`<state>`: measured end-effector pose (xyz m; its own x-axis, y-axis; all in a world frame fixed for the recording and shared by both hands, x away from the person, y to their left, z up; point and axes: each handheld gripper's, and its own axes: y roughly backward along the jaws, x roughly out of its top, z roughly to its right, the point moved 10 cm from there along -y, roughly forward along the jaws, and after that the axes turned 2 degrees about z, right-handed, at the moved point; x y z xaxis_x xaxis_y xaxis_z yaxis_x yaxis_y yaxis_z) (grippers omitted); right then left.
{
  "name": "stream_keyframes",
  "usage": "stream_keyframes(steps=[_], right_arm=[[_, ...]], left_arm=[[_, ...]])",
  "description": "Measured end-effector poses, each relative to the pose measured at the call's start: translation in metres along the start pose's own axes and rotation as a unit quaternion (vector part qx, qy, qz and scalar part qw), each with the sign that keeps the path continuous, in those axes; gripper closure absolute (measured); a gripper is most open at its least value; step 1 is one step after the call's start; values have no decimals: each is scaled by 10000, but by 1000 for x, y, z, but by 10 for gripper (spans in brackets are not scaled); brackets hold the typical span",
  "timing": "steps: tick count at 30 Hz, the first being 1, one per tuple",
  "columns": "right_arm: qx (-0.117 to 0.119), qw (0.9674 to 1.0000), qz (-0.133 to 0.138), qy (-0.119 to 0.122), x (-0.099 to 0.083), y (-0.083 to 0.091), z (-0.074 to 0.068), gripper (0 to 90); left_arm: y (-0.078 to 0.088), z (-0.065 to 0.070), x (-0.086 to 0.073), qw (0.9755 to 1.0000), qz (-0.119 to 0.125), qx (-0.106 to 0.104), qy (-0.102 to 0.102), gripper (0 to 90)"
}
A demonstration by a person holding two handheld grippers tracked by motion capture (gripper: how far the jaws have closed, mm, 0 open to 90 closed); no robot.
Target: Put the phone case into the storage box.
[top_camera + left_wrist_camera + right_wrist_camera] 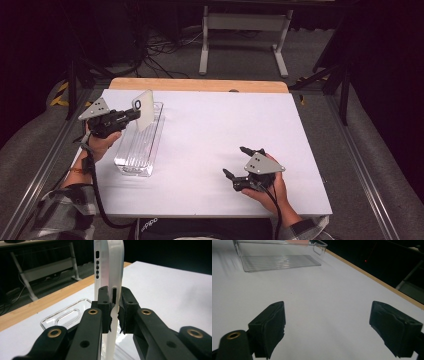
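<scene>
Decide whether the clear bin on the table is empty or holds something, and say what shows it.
Empty, as far as shown: the clear bin's ribbed floor is bare, and the phone case is clamped above it by the left gripper.

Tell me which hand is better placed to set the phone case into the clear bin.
Left: the left gripper already clamps the phone case right above the clear bin. The right gripper rests open, far across the table.
</scene>
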<state>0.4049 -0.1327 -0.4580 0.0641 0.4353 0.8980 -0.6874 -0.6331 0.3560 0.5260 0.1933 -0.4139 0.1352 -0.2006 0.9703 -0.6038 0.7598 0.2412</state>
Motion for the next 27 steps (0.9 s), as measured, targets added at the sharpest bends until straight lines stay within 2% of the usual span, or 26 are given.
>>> stream_keyframes(steps=[13,17,18,20,27], right_arm=[[49,9998,-170,-43,-6,-5,-1,142],[52,9998,-199,-39,-8,-6,-1,142],[55,9998,-206,-40,-8,-6,-1,142],[58,9996,-261,10,-10,-7,-1,142],[65,9995,-304,109,-11,-8,-2,142]], left_arm=[[-21,-14,-20,9993,-357,-52,102,813],[-24,-18,-23,9991,-402,-29,134,813],[-26,-20,-24,9990,-387,-28,202,813],[-29,-24,-27,9989,-430,-7,163,813],[-36,-31,-31,9985,-478,72,252,813]])
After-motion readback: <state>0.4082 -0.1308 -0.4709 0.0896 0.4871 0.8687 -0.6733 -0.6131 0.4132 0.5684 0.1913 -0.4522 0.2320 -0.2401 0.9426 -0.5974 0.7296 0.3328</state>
